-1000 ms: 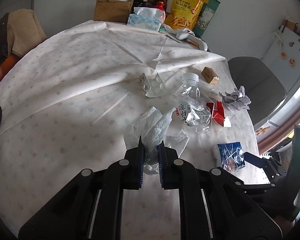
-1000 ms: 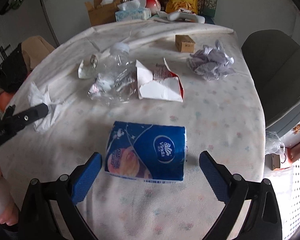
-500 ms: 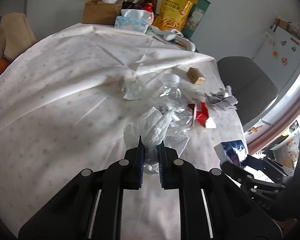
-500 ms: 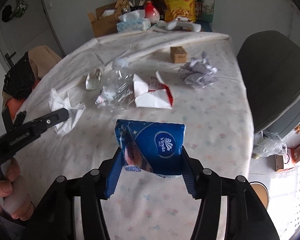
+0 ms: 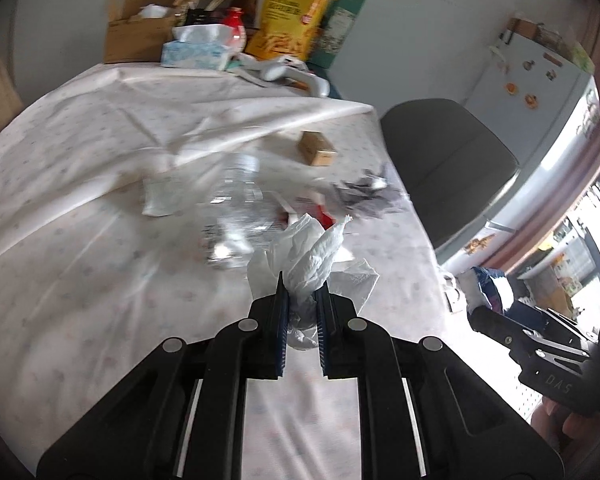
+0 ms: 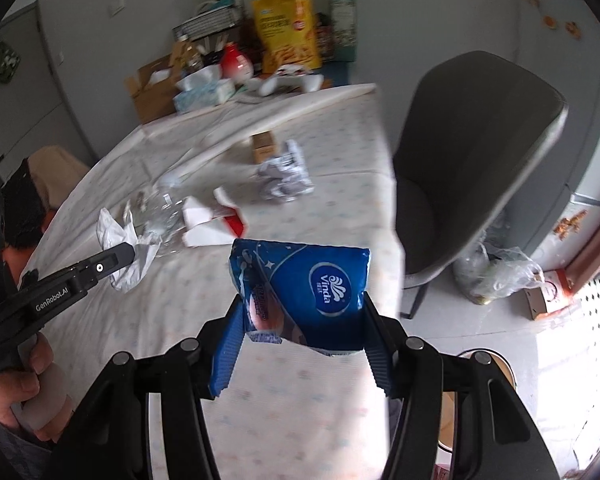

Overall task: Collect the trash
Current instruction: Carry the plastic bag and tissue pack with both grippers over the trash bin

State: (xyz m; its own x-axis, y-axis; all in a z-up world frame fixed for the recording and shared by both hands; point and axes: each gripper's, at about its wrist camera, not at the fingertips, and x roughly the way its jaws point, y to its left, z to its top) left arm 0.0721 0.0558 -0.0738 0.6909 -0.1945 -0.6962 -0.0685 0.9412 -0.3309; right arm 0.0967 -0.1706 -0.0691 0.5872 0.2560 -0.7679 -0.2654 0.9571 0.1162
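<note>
My left gripper (image 5: 302, 300) is shut on a crumpled white tissue (image 5: 314, 256) and holds it above the table; the tissue also shows in the right wrist view (image 6: 120, 240). My right gripper (image 6: 300, 322) is shut on a blue Vinda tissue pack (image 6: 312, 284), lifted over the table's right edge; the pack also shows in the left wrist view (image 5: 488, 288). On the tablecloth (image 5: 80, 200) lie a crushed clear bottle (image 5: 236, 208), a red-and-white torn carton (image 6: 216, 228), a grey crumpled paper (image 6: 284, 176) and a small brown box (image 5: 316, 148).
A grey chair (image 6: 472, 160) stands at the table's right. A plastic bag (image 6: 496, 272) and a small carton (image 6: 550, 292) lie on the floor. A round bin rim (image 6: 492, 364) shows below my right gripper. Boxes, a tissue box and snack bags (image 5: 288, 24) crowd the far edge.
Both grippers have risen and swung right with their loads. The blue pack has left the table surface and now hangs near the table edge over the floor.
</note>
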